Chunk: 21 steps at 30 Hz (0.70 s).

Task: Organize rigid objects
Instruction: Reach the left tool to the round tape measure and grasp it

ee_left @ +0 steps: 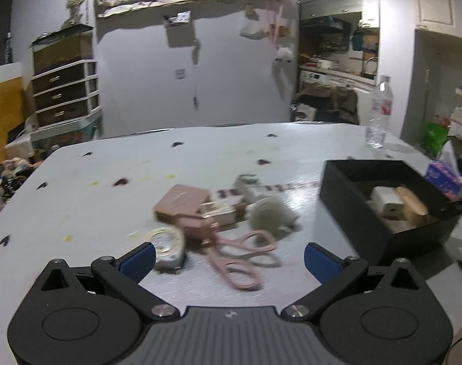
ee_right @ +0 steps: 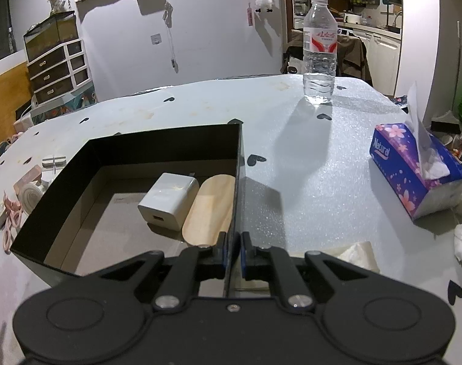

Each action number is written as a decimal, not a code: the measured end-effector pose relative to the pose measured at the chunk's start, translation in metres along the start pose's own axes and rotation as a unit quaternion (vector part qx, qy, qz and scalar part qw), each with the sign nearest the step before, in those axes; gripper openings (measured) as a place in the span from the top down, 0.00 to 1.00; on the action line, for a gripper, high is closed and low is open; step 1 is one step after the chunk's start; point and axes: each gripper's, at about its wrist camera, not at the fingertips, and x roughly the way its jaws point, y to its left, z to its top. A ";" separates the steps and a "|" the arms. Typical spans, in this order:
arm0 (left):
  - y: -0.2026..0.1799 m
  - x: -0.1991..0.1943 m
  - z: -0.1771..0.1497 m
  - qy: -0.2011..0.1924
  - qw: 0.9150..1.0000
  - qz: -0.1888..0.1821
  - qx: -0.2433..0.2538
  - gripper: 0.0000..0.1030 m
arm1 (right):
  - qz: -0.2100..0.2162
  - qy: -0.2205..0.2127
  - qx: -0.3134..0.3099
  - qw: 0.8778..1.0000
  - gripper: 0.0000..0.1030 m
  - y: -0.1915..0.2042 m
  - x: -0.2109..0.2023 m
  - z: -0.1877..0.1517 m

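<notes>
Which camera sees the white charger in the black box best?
The right wrist view: the white charger lies close and sharp inside the black box. The left wrist view shows it small, blurred, partly behind the box wall.

White wall (ee_left: 224,85), drawer unit (ee_left: 65,91) (kitchen beyond)

A lived-in home, cluttered and dim. Ahead of the tool, past the table (ee_right: 176,109), stands a white chest of drawers (ee_right: 59,70) with a glass tank (ee_right: 50,38) on top. Ahead and to the right, a doorway opens onto a kitchen with cabinets (ee_right: 380,45) and a sink tap. Plush toys (ee_right: 264,1) hang on the pale wall (ee_right: 206,30) straight ahead.
</notes>
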 end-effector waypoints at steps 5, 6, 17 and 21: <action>0.022 0.016 -0.008 0.013 1.000 0.026 -0.005 0.18 | -0.005 -0.013 0.005 1.000 0.92 0.002 -0.007 0.003; 0.026 0.020 -0.009 0.015 0.999 0.030 -0.006 0.20 | -0.005 -0.020 0.004 1.000 0.92 0.002 -0.011 0.005; 0.057 0.075 -0.014 0.046 0.998 0.047 -0.005 0.40 | -0.005 -0.030 -0.003 1.000 0.96 0.003 -0.023 0.010; 0.057 0.090 -0.012 0.049 0.998 0.042 0.002 0.40 | -0.014 -0.031 -0.008 0.999 0.96 0.006 -0.023 0.009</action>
